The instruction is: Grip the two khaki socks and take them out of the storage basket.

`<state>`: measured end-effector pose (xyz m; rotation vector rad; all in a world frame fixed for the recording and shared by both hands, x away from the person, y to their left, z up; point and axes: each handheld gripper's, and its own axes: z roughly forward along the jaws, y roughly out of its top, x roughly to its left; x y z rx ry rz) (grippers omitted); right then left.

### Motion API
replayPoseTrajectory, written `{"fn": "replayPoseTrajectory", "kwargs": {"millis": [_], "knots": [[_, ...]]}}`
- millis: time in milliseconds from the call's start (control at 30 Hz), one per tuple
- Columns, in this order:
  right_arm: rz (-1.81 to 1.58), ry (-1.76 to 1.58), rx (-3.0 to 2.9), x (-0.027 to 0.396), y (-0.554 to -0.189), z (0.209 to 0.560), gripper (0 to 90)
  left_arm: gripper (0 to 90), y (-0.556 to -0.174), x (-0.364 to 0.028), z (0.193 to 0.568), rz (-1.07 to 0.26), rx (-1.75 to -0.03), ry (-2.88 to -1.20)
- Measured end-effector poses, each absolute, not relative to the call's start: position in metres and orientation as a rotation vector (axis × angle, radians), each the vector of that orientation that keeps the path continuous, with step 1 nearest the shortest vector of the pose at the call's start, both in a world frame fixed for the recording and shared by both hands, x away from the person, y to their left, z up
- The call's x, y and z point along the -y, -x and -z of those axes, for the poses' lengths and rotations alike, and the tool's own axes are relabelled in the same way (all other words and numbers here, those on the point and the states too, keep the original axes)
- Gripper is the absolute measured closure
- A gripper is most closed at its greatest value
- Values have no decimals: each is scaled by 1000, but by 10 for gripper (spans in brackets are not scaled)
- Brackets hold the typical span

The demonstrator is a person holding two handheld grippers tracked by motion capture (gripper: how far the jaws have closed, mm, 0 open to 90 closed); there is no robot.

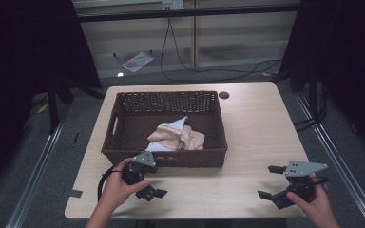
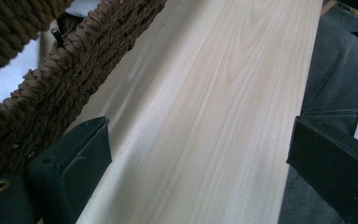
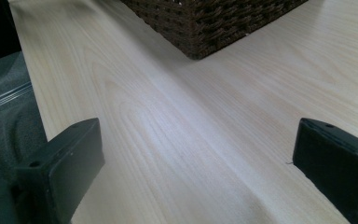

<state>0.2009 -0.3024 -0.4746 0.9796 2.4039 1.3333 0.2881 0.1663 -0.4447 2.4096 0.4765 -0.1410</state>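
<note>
A dark brown wicker basket (image 1: 171, 158) stands on the pale wooden table (image 1: 259, 123), and a crumpled peach cloth (image 1: 177, 136) and a pale blue cloth (image 1: 179, 124) lie in it. My left gripper (image 1: 154, 179) lies just in front of the basket's near left corner, pointing right along the table's front edge. Its jaws stand wide apart over bare wood (image 2: 198, 140), with the basket wall (image 2: 51, 79) beside one jaw. My right gripper (image 1: 271, 182) is at the front right of the table, pointing left. It is open over bare wood (image 3: 198, 140), and the basket's corner (image 3: 205, 23) lies ahead of it.
A small black round cap (image 1: 224, 95) sits in the table near the basket's far right corner. Cables (image 1: 180, 66) and a flat packet (image 1: 137, 61) lie on the floor beyond the table. Dark curtains hang at both sides. The person's grey trousers (image 2: 335, 79) are past the table's front edge.
</note>
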Motion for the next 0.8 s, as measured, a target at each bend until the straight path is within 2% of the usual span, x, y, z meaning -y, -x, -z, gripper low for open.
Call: {"fn": "replayPoseTrajectory", "kwargs": {"millis": [500,800], "knots": [[-1314,-965,-2440,299,-200,475,17,66,-294,-168,413,203,-434,-2449],[-1290,-936,-2478,297,-200,475,22,61,-311,-164,382,238,-492,-2469]]}}
